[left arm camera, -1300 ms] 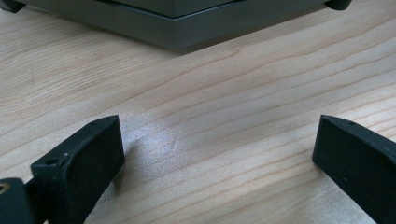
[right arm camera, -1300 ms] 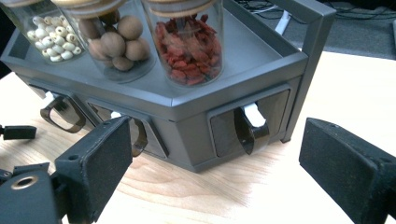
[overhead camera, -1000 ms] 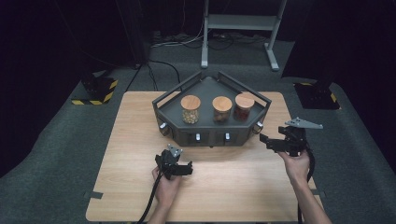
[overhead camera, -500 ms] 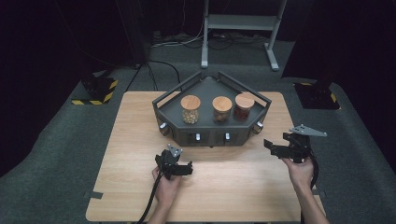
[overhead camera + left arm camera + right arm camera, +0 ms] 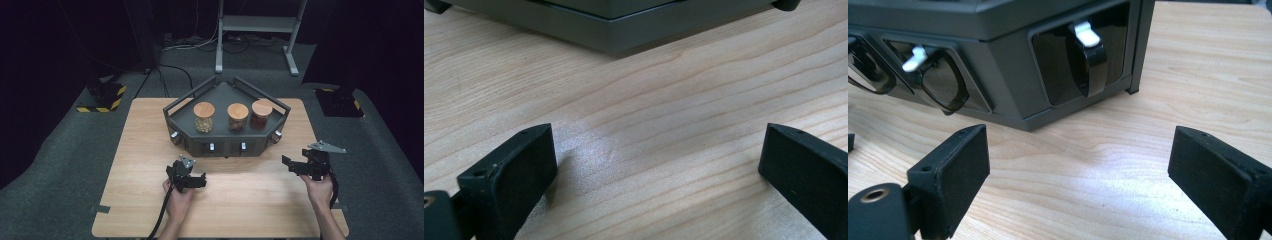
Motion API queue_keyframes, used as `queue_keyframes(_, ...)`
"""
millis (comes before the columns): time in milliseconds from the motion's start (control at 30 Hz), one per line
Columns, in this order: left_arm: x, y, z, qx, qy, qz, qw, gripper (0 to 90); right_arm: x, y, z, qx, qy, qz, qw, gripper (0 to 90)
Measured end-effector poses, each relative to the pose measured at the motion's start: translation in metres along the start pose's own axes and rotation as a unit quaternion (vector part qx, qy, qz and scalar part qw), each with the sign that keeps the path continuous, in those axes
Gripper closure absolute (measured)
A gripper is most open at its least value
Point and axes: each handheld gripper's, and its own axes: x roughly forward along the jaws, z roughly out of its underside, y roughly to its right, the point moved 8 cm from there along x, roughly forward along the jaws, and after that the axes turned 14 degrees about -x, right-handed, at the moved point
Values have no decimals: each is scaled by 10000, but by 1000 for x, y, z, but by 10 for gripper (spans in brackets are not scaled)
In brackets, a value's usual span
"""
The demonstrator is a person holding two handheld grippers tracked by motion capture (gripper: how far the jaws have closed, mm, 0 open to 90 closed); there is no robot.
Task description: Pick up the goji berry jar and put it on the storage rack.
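The right tongs (image 5: 291, 165), jaws apart and empty, had sunk toward the surface (image 5: 140, 150) right of the grey rack (image 5: 225, 146), nearing its knobs (image 5: 1087, 60); the left tongs (image 5: 196, 181) waited apart before it.

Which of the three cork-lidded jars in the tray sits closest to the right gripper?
The jar with dark red contents, at the right end of the row. The middle jar and the pale-filled jar stand farther left, away from the right gripper.

Each bare-armed hand carries a black tool (image 5: 200, 180) with blocky matte jaws, a trailing cable and a grey three-cornered plate.
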Motion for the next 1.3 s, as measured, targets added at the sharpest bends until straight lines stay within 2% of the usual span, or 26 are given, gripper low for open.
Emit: queue_keyframes(1300,0,0,0,-1,4,-7,10000,21,35,-24,32,-56,-468,155,9988,94)
